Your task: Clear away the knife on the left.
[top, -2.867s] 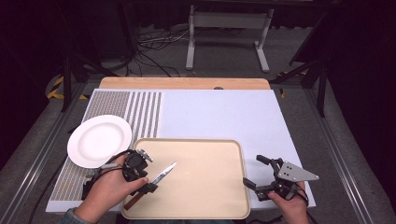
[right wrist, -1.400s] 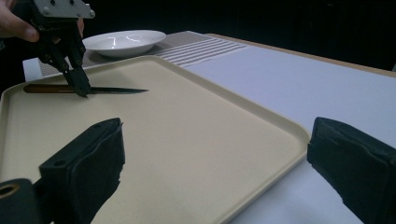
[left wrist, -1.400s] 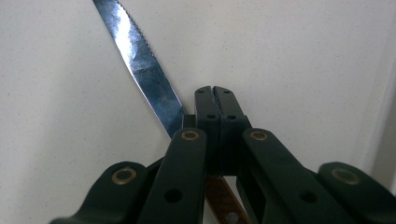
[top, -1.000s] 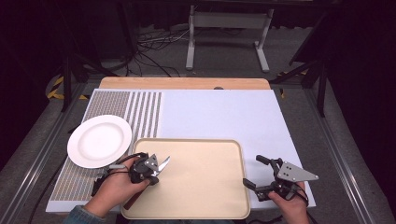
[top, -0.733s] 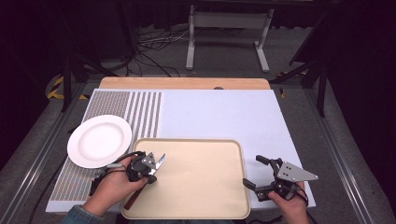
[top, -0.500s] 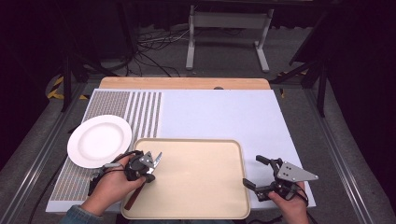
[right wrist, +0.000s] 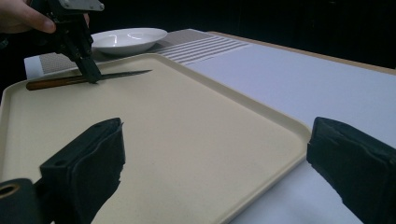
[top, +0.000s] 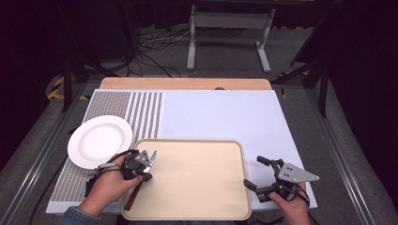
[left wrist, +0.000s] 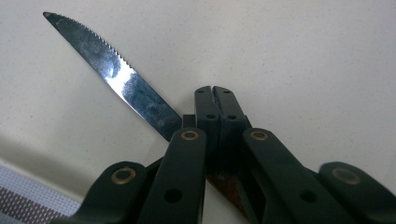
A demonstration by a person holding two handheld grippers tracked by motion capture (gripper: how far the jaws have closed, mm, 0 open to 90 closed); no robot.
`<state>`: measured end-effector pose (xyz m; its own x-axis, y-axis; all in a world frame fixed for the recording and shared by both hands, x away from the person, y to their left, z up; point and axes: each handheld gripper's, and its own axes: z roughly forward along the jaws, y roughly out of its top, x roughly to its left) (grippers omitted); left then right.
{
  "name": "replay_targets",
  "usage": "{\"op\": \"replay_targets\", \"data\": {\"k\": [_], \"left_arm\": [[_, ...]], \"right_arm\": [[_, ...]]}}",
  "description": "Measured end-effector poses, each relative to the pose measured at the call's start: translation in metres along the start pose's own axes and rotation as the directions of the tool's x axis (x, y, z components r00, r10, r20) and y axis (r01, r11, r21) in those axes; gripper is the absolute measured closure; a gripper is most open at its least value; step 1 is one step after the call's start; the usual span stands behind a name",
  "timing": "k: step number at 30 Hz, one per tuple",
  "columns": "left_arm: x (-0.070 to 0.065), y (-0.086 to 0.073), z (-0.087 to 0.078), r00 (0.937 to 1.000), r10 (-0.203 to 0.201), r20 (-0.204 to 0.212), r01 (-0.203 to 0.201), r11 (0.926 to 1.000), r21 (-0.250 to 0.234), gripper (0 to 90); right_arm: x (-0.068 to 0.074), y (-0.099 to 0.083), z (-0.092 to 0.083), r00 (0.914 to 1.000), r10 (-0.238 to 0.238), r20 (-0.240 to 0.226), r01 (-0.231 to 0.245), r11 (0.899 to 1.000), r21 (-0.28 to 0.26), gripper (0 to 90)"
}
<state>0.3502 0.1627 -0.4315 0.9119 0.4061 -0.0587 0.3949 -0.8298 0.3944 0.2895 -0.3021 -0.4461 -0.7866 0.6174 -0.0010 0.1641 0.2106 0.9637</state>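
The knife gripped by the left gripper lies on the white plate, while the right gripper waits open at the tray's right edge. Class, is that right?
Not quite. The knife held by the left gripper lies on the tray, not the white plate, as the high view shows. The right gripper does wait open.

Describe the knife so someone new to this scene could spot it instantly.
Find the beige tray at the table's near edge. At its left end, beside the white plate, the left gripper is clamped on the knife. It is the lone utensil there: serrated steel blade, brown wooden handle.

Shiny serrated metal knife (left wrist: 119,77) with wooden handle on matt plastic tray (top: 197,187).
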Motion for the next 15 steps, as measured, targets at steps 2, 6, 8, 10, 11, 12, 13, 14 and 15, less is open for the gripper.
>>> {"op": "replay_targets", "data": {"k": [2,6,8,10,11,12,13,14,15], "left_arm": [[0.0007,-0.0007,-0.0004,1.0000,-0.006,-0.005,0.006,1.0000,-0.002,90.0],[0.0025,-0.0022,-0.0010,0.9998,-0.015,-0.010,0.015,0.9999,-0.005,90.0],[0.0032,-0.0028,-0.0013,0.9998,-0.018,-0.012,0.018,0.9998,-0.004,90.0],[0.0039,-0.0034,-0.0014,0.9997,-0.023,-0.009,0.023,0.9997,-0.007,90.0],[0.0041,-0.0036,-0.0015,0.9996,-0.025,-0.011,0.024,0.9997,-0.007,90.0],[0.0038,-0.0039,-0.0015,0.9995,-0.030,-0.011,0.030,0.9995,-0.008,90.0],[0.0038,-0.0039,-0.0015,0.9995,-0.030,-0.011,0.030,0.9995,-0.008,90.0],[0.0039,-0.0041,-0.0017,0.9994,-0.032,-0.012,0.032,0.9995,-0.007,90.0],[0.0041,-0.0043,-0.0018,0.9993,-0.034,-0.011,0.034,0.9994,-0.007,90.0]], "right_arm": [[0.0000,0.0000,-0.0001,1.0000,0.000,0.000,0.000,1.000,0.000,4.8],[0.0000,-0.0001,0.0001,1.0000,0.000,-0.001,0.000,1.000,0.001,4.9],[0.0001,-0.0001,0.0001,1.0000,-0.001,-0.002,0.001,1.000,0.001,4.9],[0.0000,-0.0002,0.0001,1.0000,0.000,-0.002,0.000,1.000,0.002,4.9],[0.0001,-0.0002,0.0002,1.0000,0.000,-0.002,0.000,1.000,0.002,4.9],[0.0001,-0.0002,0.0003,1.0000,0.000,-0.004,0.000,1.000,0.001,4.9],[0.0001,-0.0002,0.0003,1.0000,0.000,-0.004,0.000,1.000,0.001,4.9],[0.0001,-0.0002,0.0004,1.0000,0.000,-0.004,0.000,1.000,0.001,4.9],[0.0001,-0.0002,0.0004,1.0000,0.000,-0.004,0.000,1.000,0.002,4.9]]}}
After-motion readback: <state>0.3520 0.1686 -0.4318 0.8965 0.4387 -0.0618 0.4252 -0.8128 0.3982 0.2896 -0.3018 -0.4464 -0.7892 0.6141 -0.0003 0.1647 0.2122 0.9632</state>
